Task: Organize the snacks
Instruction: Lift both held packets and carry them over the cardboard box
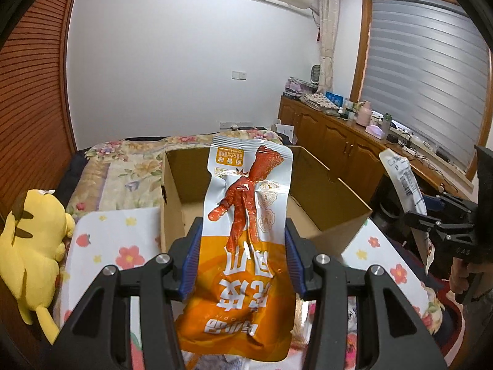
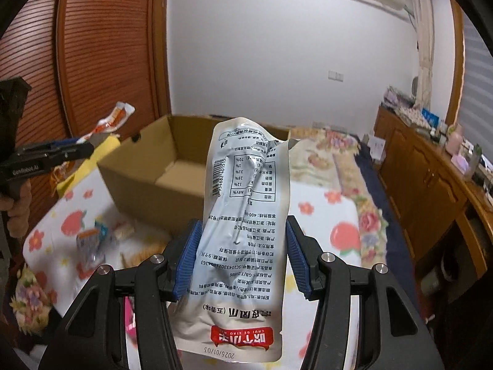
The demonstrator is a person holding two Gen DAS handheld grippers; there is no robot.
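My left gripper (image 1: 243, 240) is shut on an orange and white chicken-foot snack packet (image 1: 246, 234), held upright above the near edge of an open cardboard box (image 1: 326, 203). My right gripper (image 2: 243, 240) is shut on a pale grey snack packet (image 2: 243, 231), its printed back facing me, in front of the same box (image 2: 154, 169). The right gripper with its grey packet (image 1: 406, 182) shows at the right of the left wrist view. The left gripper with its orange packet (image 2: 112, 120) shows at the left of the right wrist view. The box looks empty inside.
The box stands on a bed with a floral sheet (image 1: 123, 246). Several small snack packets (image 2: 92, 240) lie on the sheet left of the box. A yellow plush toy (image 1: 34, 240) lies at the bed's left edge. A wooden cabinet (image 1: 345, 141) runs along the right wall.
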